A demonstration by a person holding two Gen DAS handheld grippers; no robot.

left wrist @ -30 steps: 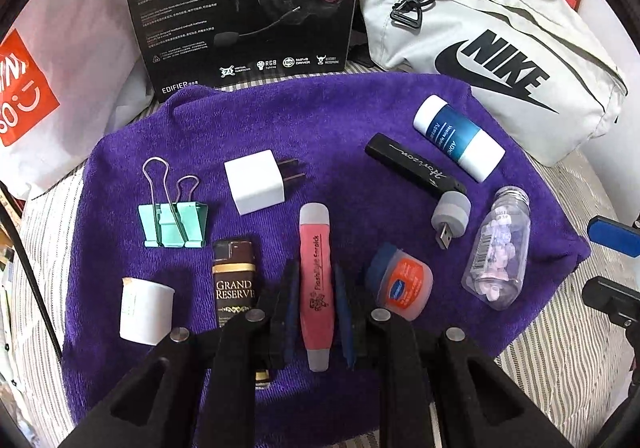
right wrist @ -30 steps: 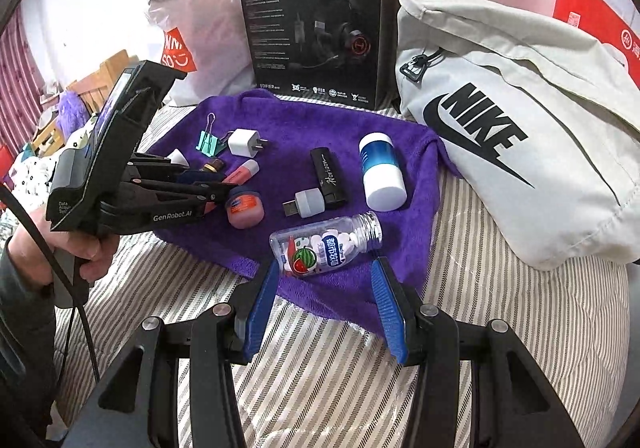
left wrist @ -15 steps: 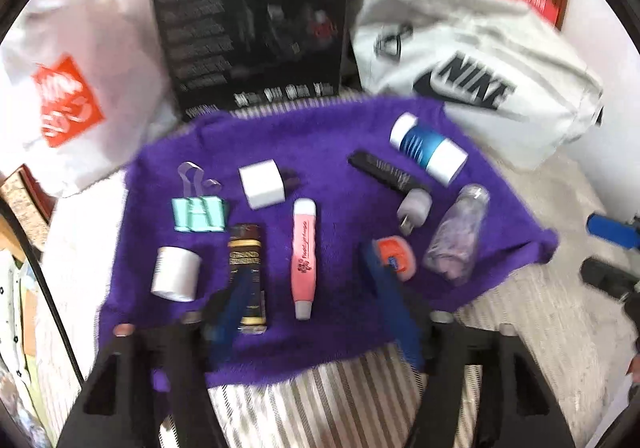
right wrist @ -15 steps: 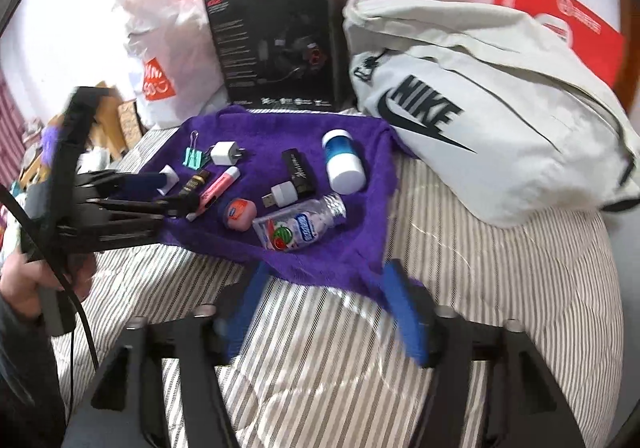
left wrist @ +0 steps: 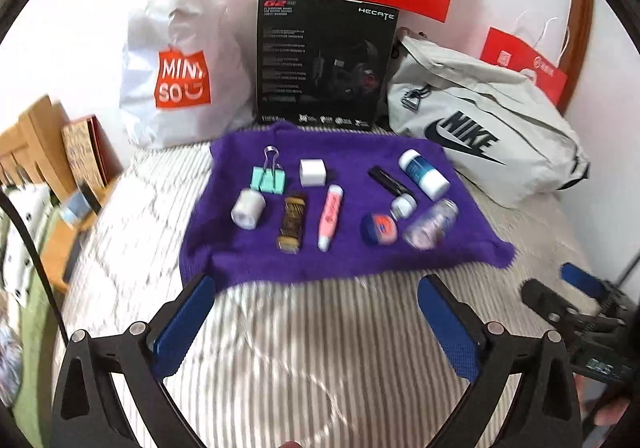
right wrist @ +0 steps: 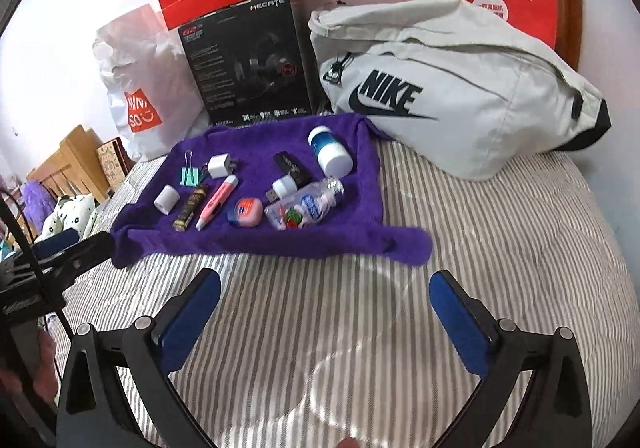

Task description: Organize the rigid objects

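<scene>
Both my left gripper (left wrist: 312, 312) and right gripper (right wrist: 324, 308) are spread wide and empty, held over the striped bedding, short of the purple towel (left wrist: 344, 260). Items sit in rows there (pink pen (left wrist: 330, 217) mid-row). Next grab: approach low, straddle squarely.

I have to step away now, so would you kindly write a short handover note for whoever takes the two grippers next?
Left gripper: open, empty, over the striped bedding, short of the purple towel.
Right gripper: open, empty, likewise off the towel.
On the towel: binder clip, white charger, white roll, brown lighter, pink pen, small round jar, USB adapter, black stick, blue-and-white bottle, clear candy bottle.
Done: items lie apart in rough rows.
Left: cannot tell whether anything remains.
</scene>
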